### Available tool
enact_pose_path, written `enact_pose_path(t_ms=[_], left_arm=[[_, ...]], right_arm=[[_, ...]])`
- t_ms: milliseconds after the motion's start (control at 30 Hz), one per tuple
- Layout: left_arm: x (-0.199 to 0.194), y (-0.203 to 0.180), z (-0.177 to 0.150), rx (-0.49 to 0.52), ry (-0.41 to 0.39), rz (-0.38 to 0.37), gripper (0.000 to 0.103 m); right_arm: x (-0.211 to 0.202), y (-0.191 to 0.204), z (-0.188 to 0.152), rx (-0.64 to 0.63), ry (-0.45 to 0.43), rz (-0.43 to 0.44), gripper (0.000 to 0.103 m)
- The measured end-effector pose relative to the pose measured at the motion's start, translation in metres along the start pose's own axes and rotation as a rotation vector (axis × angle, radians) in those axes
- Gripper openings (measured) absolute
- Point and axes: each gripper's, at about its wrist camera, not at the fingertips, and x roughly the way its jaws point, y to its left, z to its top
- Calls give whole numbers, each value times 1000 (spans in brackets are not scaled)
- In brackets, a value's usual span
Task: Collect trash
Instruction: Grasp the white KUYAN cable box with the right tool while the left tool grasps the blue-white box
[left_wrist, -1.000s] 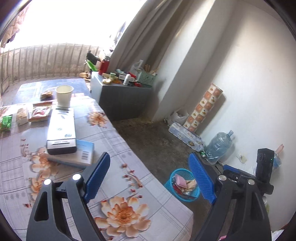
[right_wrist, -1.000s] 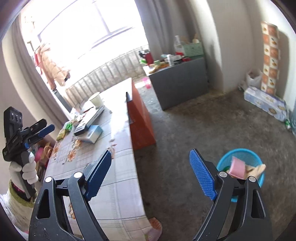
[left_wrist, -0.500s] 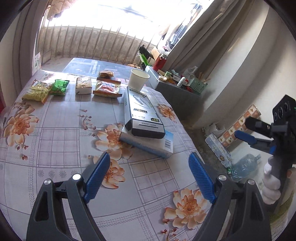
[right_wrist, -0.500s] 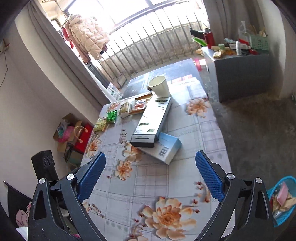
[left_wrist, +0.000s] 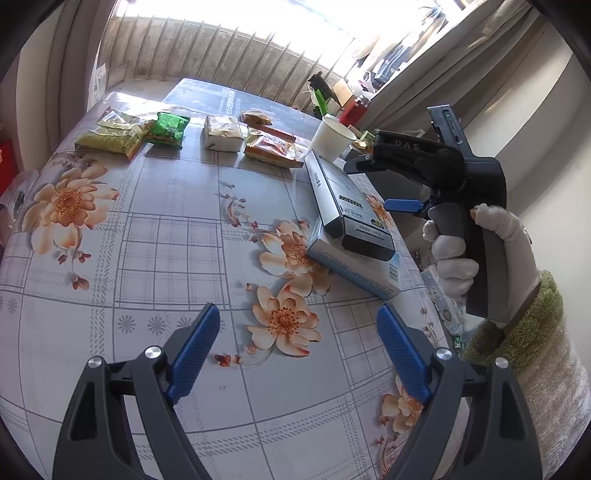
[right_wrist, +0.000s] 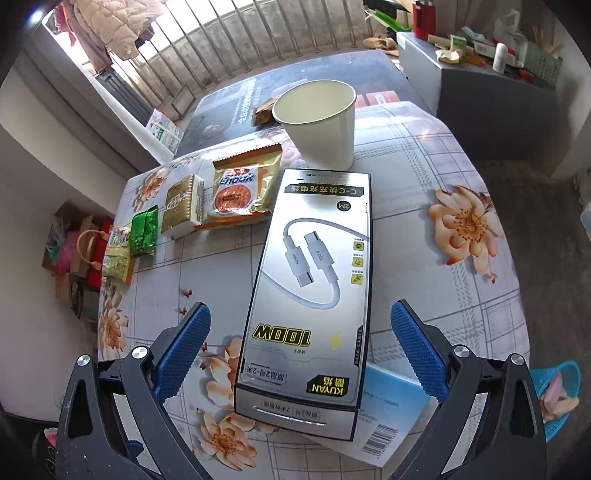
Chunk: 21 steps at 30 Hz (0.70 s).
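My right gripper (right_wrist: 299, 354) hangs over the silver cable box (right_wrist: 314, 280), jaws spread as wide as they go and just finished opening, one blue pad on each long side of the box but neither pressing on it. I judge I set them that wide because the box is broad and I mean to straddle it near its close end. The box lies on a light blue carton (right_wrist: 391, 406) near the table's (left_wrist: 155, 229) right edge, so its near end is raised a little, which should give the pads room. My left gripper (left_wrist: 299, 350) is also spread, holding nothing, over bare flowered cloth, out of the way. Beyond the box stands a paper cup (right_wrist: 321, 118), touching or nearly touching its far end. Snack packets (left_wrist: 166, 127) line the far edge. The blue waste basket (right_wrist: 557, 395) sits on the floor off the right edge, already holding scraps, within easy reach for drops.
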Motion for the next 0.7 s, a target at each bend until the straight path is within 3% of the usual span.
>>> enact_pose_path(t_ms=[333, 367, 400, 700], left_arm=[[3, 23, 3, -45, 3, -14, 84], [3, 23, 3, -48, 2, -15, 84], [3, 24, 3, -49, 3, -16, 84], [-1, 26, -1, -67, 1, -11, 84]], right_arm=[[45, 8, 10, -20, 88, -83, 93], [46, 7, 8, -20, 94, -84, 88], [48, 5, 5, -19, 104, -81, 79], [30, -1, -42, -51, 105, 11, 77]])
